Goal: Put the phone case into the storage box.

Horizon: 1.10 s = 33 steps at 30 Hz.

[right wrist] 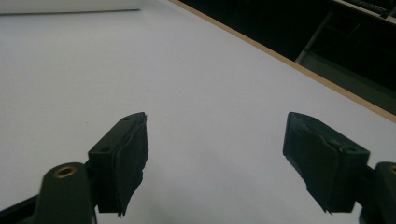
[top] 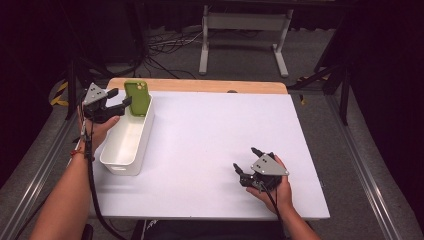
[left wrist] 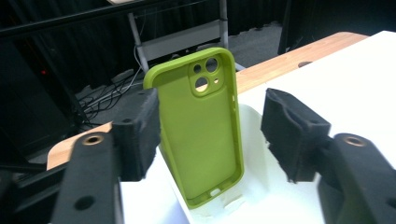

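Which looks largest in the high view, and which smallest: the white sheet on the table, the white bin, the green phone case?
1. White sheet, by far the largest.
2. White bin, long and narrow.
3. Green phone case, smallest; it stands in the bin's far end, so its lower part is hidden.

Open tool (right wrist: 215,158) over white table (right wrist: 196,84)

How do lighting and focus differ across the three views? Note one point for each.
High view: the white table top is evenly lit and bright against dark surroundings, and detail is soft. Left gripper view: the green phone case is fairly sharp, while the near black pads look softer. Right gripper view: the table is a dim grey-white, the pads are dark, and there's no glare.
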Each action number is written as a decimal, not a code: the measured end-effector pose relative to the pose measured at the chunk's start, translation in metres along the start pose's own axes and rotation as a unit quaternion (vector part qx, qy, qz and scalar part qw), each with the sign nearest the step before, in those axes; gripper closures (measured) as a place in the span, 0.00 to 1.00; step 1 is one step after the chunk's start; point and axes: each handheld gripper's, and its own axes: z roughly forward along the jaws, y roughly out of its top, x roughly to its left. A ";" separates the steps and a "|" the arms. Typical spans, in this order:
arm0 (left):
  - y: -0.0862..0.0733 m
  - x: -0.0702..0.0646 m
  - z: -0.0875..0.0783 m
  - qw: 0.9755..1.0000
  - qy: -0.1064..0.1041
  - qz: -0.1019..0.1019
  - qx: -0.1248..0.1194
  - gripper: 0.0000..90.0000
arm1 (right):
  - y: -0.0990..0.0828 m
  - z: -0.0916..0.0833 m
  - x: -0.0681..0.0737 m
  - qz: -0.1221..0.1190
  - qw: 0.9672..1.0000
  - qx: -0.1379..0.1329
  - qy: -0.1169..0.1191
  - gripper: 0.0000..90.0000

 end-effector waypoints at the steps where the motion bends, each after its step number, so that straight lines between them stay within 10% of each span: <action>1: 0.000 0.000 0.000 1.000 0.000 0.000 0.000 0.39 | 0.000 0.000 0.000 -0.001 1.000 -0.002 -0.003 0.26; 33: 0.013 -0.034 -0.029 0.998 -0.032 0.011 -0.051 0.14 | 0.002 -0.003 0.001 -0.011 1.000 -0.003 0.002 0.25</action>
